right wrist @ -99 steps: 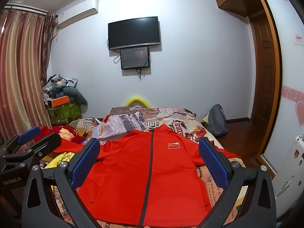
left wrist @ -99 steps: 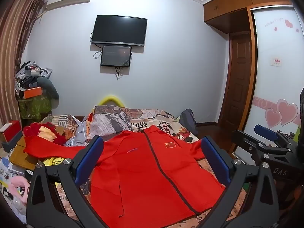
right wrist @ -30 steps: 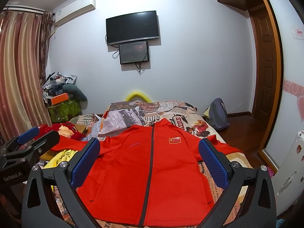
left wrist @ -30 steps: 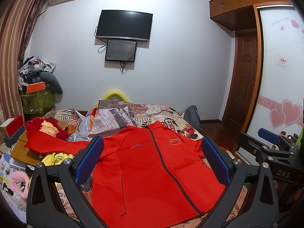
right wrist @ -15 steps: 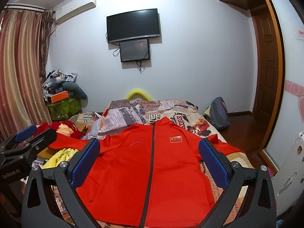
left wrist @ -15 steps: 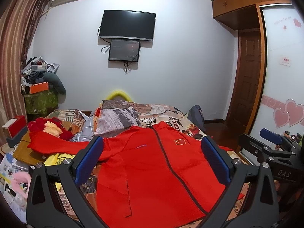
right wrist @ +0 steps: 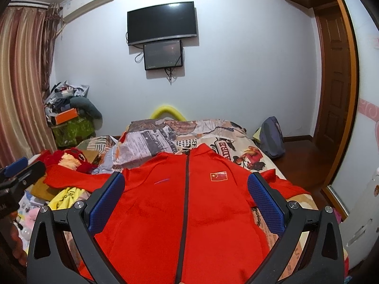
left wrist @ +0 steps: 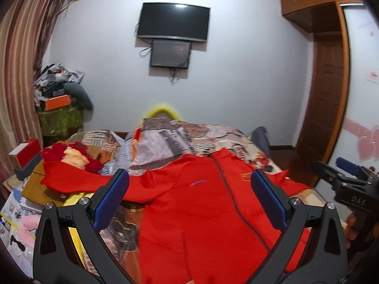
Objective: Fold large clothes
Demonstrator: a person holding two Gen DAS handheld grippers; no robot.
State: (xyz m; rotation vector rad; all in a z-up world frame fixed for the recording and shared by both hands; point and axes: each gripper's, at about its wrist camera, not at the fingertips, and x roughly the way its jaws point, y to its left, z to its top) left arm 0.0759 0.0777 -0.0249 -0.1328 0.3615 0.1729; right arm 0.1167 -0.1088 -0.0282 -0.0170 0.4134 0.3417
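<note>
A large red zip-up jacket [left wrist: 203,215] with a small flag badge lies front-up and spread flat on the bed; it also shows in the right wrist view [right wrist: 189,213]. Its left sleeve [left wrist: 78,182] stretches out over clutter at the bed's left side, and its right sleeve [right wrist: 284,185] reaches the bed's right edge. My left gripper [left wrist: 189,189] is open and empty, held above the jacket's near left part. My right gripper [right wrist: 186,189] is open and empty above the jacket's near middle. Each gripper also shows at the edge of the other's view.
The bed [right wrist: 213,139] carries a patterned quilt and pillows at the far end. Piled toys, clothes and boxes [left wrist: 61,163] crowd the left side. A backpack [right wrist: 271,136] sits on the floor at the right, near a wooden door [right wrist: 334,75]. A TV [right wrist: 162,22] hangs on the far wall.
The left gripper's view has swung left and tilted, so the jacket now sits further right in it. The right gripper's view is nearly unchanged. Both grippers stay open.
</note>
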